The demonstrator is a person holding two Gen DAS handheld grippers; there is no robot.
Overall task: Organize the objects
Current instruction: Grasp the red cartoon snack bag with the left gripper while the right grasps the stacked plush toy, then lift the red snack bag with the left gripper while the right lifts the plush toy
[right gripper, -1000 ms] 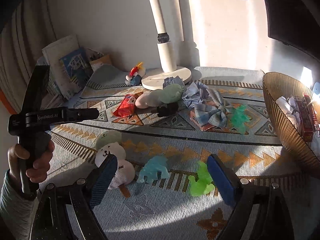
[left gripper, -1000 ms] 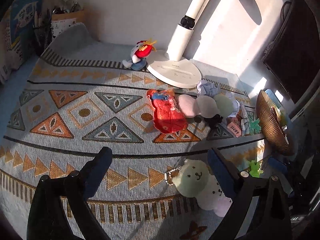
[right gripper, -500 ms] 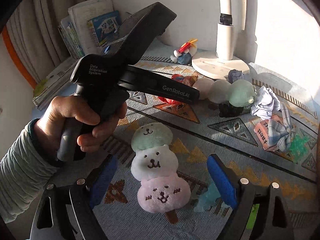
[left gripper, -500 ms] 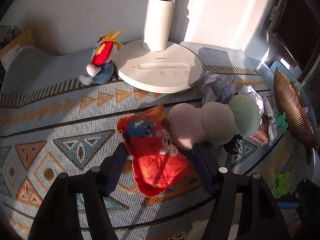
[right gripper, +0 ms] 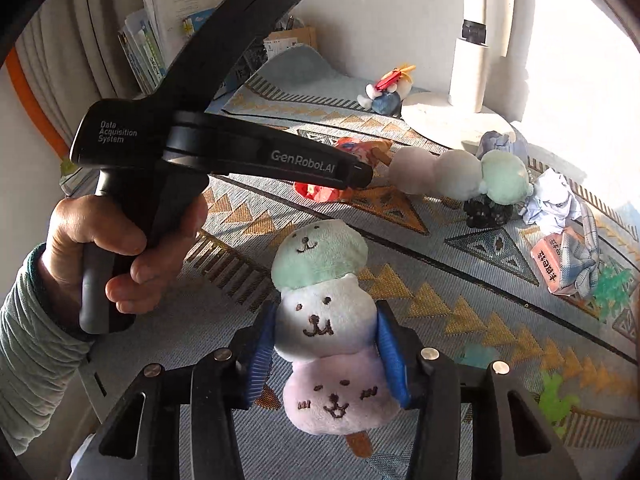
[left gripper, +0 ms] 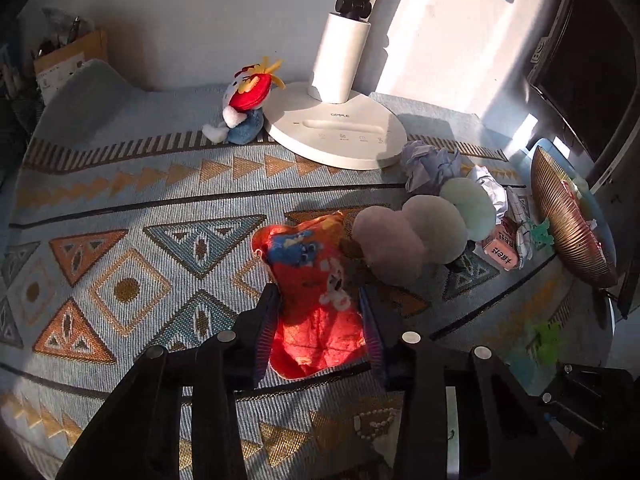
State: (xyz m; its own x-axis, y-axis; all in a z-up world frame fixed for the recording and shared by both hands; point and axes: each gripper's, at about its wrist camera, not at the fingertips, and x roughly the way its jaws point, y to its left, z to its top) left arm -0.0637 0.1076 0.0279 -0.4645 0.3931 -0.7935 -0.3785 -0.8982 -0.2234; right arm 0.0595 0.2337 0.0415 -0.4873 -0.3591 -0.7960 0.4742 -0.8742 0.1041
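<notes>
The left tool (left gripper: 320, 328) had just been closing, and its blue-ribbed pads stood against both sides of a flat red plush toy (left gripper: 316, 300) with a blue patch and small cartoon figures on it, gripping its near half. The toy lay on the patterned woven cloth (left gripper: 132, 240) of the table, just left of a three-ball dumpling plush (left gripper: 424, 228) turned face down, pink, white and pale green.

The right tool (right gripper: 326, 344) had also just been closing; its pads pressed the white middle ball of a second three-ball dumpling plush (right gripper: 324, 312), which showed stitched bear faces, a green ball at the far end, a lilac ball nearest and a brown stick below. It lay near the table's near edge. A hand (right gripper: 108, 248) in a pale green sleeve held the left tool's handle.
</notes>
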